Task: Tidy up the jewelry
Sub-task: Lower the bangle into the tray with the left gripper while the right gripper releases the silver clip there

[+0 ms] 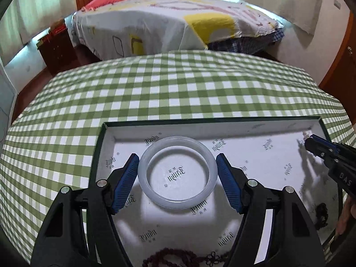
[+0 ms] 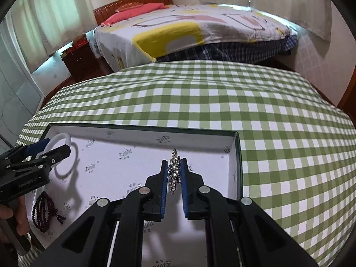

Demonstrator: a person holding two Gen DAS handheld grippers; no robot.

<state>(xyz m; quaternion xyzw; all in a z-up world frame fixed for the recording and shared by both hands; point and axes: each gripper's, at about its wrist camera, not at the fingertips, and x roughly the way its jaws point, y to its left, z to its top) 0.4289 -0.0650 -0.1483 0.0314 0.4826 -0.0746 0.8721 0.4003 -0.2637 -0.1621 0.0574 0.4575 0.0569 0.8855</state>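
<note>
A shallow green box [image 1: 200,120] with white printed lining lies on the checked table. My left gripper [image 1: 177,155] is shut on a milky white bangle [image 1: 143,169], a blue pad pressing each side; the bangle hangs just above the lining and casts a shadow on it. From the right wrist view the same bangle [image 2: 64,139] sits in the left gripper [image 2: 55,146] at the box's left end. My right gripper [image 2: 174,162] is shut on a sparkling silver bracelet [image 2: 174,173], held over the box's right end [image 2: 237,155]. A dark red bead string [image 2: 43,209] lies on the lining.
The green-and-white checked cloth [image 2: 278,144] covers the table around the box. A bed [image 2: 189,33] with a patterned sheet stands beyond the far table edge, with a dark wooden nightstand [image 2: 81,60] to its left. A person's hand [image 2: 13,220] grips the left tool.
</note>
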